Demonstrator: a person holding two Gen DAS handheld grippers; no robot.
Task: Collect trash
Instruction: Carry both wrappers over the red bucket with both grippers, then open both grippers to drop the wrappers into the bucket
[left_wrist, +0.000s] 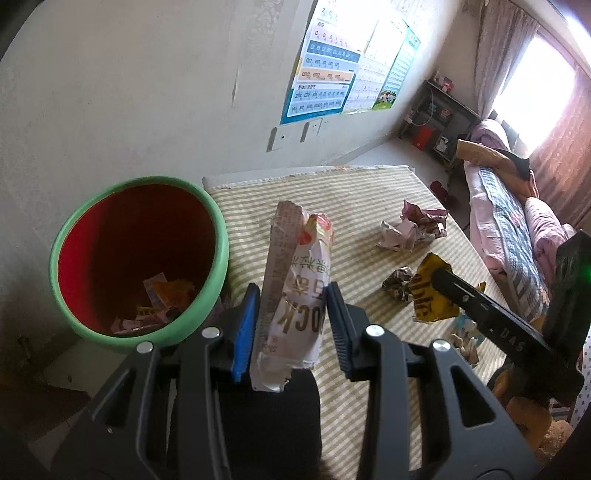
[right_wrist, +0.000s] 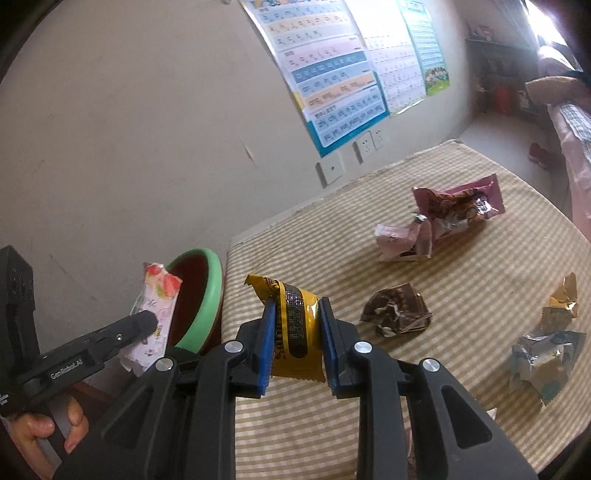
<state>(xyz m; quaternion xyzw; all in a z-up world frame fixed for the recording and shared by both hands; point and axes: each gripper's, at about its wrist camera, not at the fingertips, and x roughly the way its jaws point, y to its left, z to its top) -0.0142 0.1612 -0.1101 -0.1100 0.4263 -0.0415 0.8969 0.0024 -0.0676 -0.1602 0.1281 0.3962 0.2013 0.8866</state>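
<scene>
I am looking at the desk cloth (right_wrist: 369, 387); it is looking like soft, matt woven cloth with stripes. The bin (left_wrist: 221, 258) is looking like smooth plastic. I am seeing the left gripper (left_wrist: 293, 325) and the right gripper (right_wrist: 295, 332) in matt black plastic, with ribbed blue pads (left_wrist: 243, 332) on the jaws and shiny metal pins. The white wrapper (left_wrist: 295, 295) is looking like crinkly, slightly glossy film. The yellow wrapper (right_wrist: 295, 325) is shining. The brown wrapper (right_wrist: 395, 308) is looking like crumpled shiny foil. The wall (right_wrist: 129, 129) is looking dull and a bit rough.
</scene>
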